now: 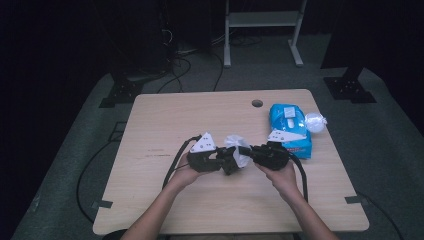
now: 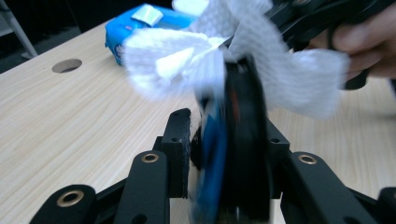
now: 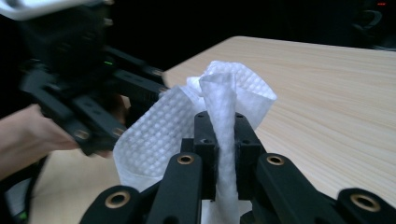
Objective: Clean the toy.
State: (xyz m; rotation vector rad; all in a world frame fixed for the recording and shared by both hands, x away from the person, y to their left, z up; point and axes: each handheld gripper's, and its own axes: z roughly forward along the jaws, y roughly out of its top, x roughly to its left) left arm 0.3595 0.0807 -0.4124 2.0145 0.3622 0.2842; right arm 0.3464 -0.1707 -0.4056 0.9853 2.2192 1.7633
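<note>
A pale wooden table (image 1: 150, 200) stands on grey floor in a dark room. Just above its near middle, the left gripper (image 1: 231, 161) clamps a dark disc (image 2: 243, 140), while the right gripper (image 1: 245, 150) pinches a white wipe (image 3: 219, 107) draped over that disc. Farther right lies a blue wipe pack (image 1: 295, 132).

Black two-jaw tools (image 1: 235, 159), brass-ringed screws, grey three-cornered plates, black cables.
</note>
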